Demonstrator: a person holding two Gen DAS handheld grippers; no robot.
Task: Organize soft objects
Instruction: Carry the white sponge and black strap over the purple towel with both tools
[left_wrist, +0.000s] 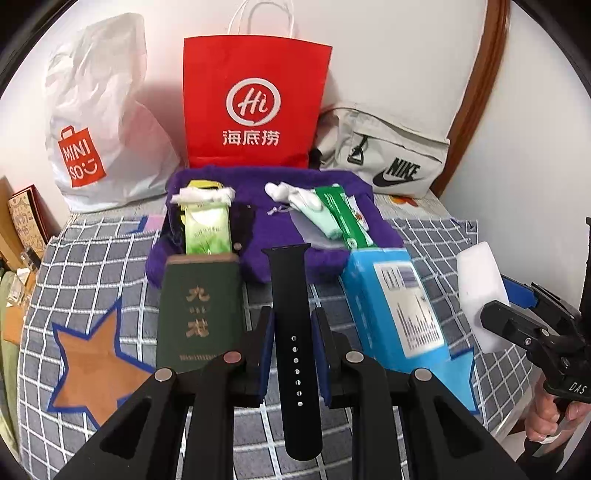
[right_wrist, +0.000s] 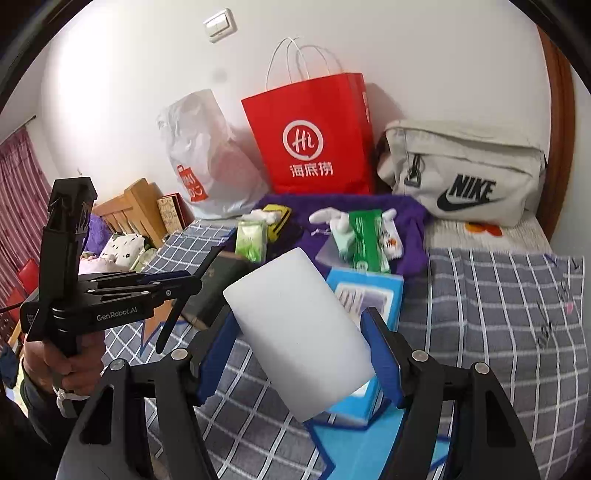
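White sponge (right_wrist: 299, 332) sits clamped across its short sides in the right gripper (right_wrist: 299, 354), lifted over the checked bedspread (right_wrist: 498, 295) near the blue box (right_wrist: 369, 295); looks light, squashy, so mid-block grip suits. Left gripper (left_wrist: 291, 354) is closed on a black strap (left_wrist: 291, 317), floppy and slick-looking, held mid-length with both ends free.

The left gripper (left_wrist: 291, 325) points steeply down, its jaws clamped close on a black strap (left_wrist: 291, 332). The right gripper (right_wrist: 299, 350) tilts down less, its jaws set wide against a white foam block (right_wrist: 299, 332), apparently gripping it. A bare hand (right_wrist: 70, 365) clasps the left handle.
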